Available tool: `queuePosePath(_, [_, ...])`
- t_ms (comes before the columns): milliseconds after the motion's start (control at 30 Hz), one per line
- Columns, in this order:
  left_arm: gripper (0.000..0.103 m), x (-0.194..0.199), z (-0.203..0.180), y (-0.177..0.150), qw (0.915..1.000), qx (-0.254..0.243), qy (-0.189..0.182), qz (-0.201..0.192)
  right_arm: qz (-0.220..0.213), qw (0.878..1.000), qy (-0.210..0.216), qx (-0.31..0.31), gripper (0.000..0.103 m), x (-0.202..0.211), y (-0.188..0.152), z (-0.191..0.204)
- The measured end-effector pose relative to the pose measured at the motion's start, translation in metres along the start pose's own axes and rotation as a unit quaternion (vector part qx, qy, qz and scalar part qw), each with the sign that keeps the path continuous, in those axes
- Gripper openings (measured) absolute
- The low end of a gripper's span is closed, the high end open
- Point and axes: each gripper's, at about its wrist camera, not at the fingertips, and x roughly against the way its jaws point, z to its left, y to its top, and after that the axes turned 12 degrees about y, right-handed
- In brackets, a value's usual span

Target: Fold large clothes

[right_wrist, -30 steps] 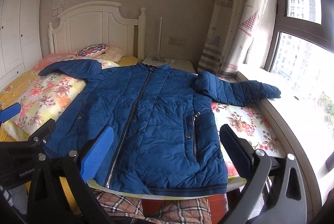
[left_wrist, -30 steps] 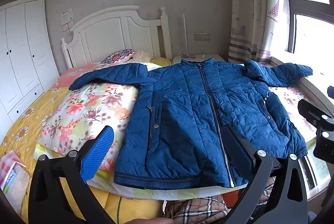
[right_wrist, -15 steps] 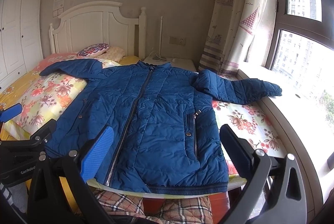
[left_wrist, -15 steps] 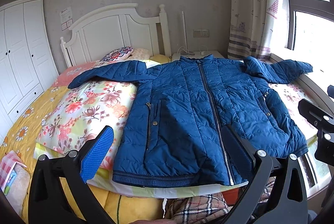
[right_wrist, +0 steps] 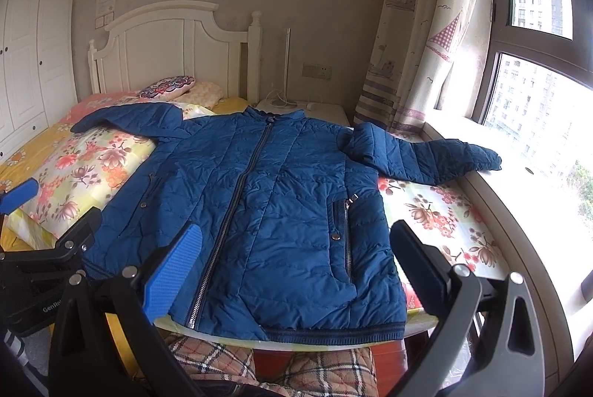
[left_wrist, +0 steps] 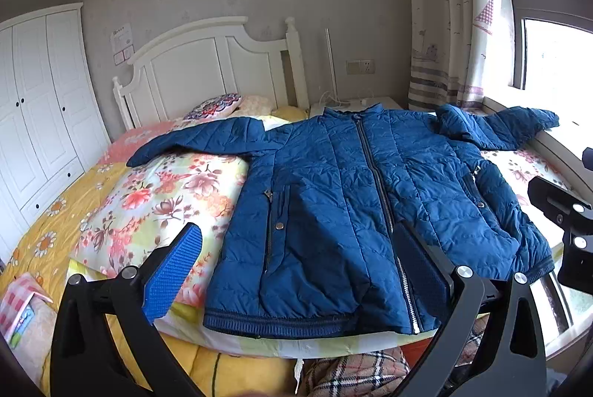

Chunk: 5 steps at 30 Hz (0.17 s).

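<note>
Just beyond the right hand-held gripper, whose jaws gape wide and empty, a blue quilted jacket lies zipped and flat on the bed, sleeves spread either side.

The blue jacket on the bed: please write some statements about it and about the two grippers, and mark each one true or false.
1. The blue jacket lies front side up with its zipper closed. True.
2. The left gripper is shut on the hem. False: its jaws stand wide open and hold nothing.
3. Both sleeves are folded across the chest. False: both sleeves stretch outward, one over the floral quilt, the other toward the window sill.
4. The right gripper is open and holds nothing. True.
5. A patterned pillow lies near the headboard. True.
</note>
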Motion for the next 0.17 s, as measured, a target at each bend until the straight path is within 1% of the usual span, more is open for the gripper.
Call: queuePosePath(167, [0.098, -0.0019, 0.0009, 0.0004, 0.9999, 0.000, -0.006, 0.009, 0.001, 1.000, 0.001, 0.001, 0.101, -0.0003, -0.0004, 0.0016])
